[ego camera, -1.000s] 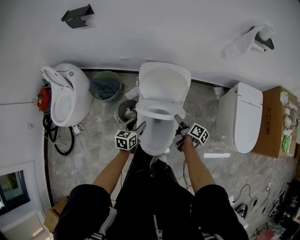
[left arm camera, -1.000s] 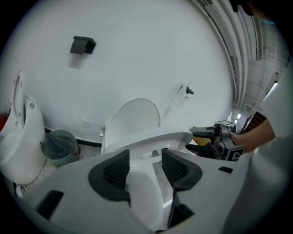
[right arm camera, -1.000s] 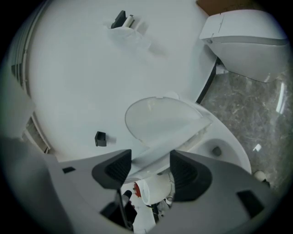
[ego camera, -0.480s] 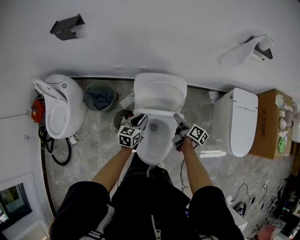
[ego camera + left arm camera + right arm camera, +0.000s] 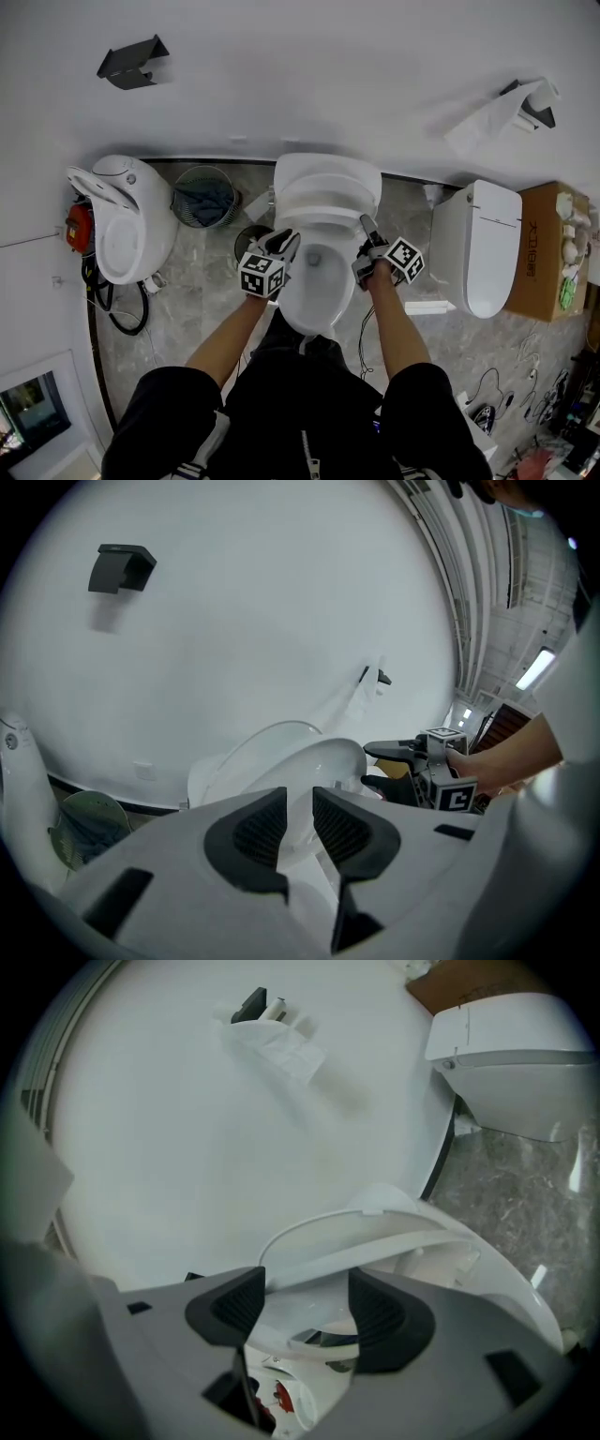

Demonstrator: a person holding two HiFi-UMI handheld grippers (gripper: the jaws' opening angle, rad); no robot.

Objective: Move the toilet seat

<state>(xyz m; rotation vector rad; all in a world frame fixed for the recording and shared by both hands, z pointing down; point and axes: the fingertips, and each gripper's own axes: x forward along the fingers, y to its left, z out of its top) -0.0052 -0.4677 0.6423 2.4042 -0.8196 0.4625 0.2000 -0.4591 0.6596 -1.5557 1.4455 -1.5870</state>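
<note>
Seat (image 5: 323,759) stands part-raised above the bowl (image 5: 314,295); left gripper (image 5: 286,242), jaws just closing, is clamped on the seat's left rim, while right gripper (image 5: 366,225), jaws just opened wide, straddles the seat's right rim without pressing it.

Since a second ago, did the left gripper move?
Yes. The left gripper went forward along the toilet bowl toward the wall, and its jaws have just been closing with the toilet seat between them.
</note>
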